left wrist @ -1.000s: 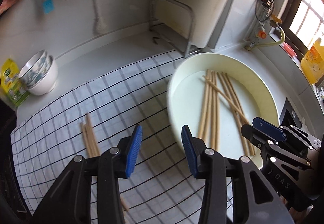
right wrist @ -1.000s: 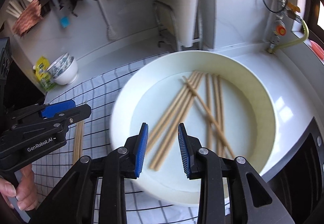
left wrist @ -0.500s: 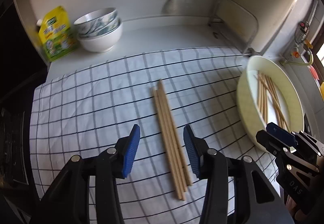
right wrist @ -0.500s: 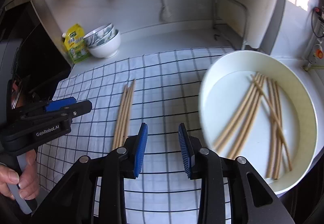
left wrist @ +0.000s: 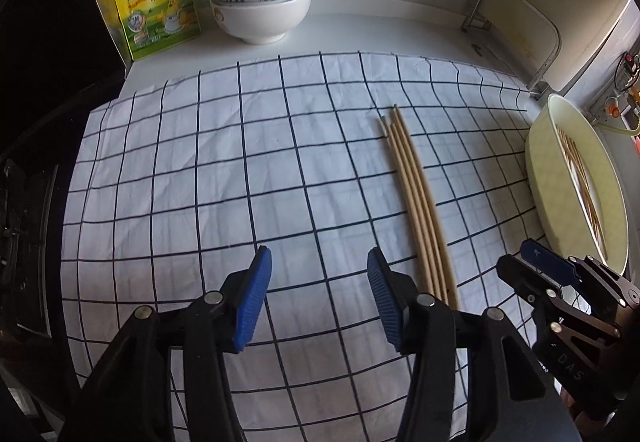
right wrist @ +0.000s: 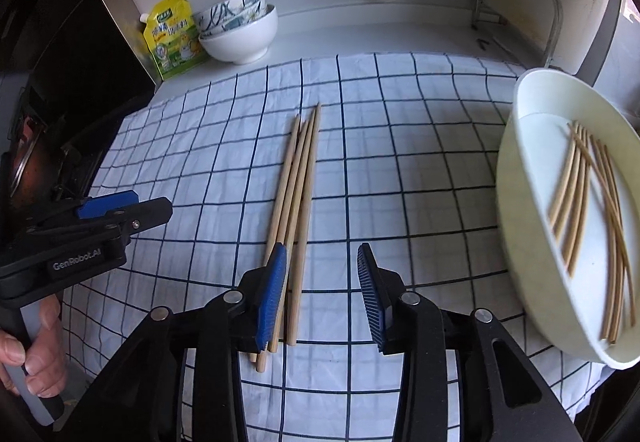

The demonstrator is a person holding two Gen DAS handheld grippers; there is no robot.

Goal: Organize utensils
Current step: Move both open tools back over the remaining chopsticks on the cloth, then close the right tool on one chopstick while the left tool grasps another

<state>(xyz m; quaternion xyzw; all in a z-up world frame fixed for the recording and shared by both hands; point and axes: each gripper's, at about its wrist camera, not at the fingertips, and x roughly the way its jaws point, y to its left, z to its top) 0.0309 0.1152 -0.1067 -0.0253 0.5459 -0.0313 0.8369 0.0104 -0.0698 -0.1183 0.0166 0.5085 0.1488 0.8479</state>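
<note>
Several wooden chopsticks [left wrist: 416, 198] lie side by side on the white checked cloth [left wrist: 240, 178]; they also show in the right wrist view [right wrist: 298, 186]. More chopsticks [right wrist: 588, 198] lie loose in a white round basin [right wrist: 516, 178] at the right, also seen edge-on in the left wrist view [left wrist: 576, 182]. My left gripper [left wrist: 318, 298] is open and empty above the cloth, left of the laid chopsticks. My right gripper [right wrist: 322, 292] is open and empty over the near ends of those chopsticks.
Stacked bowls [left wrist: 262, 8] and a yellow pouch [left wrist: 158, 4] stand at the back left by the wall. A metal rack [right wrist: 520, 2] stands at the back right. A dark stove edge [left wrist: 24, 202] borders the cloth on the left.
Both grippers have swung left from over the basin to over the cloth. The laid chopsticks now lie in front of the right gripper. Both grippers stay open.
</note>
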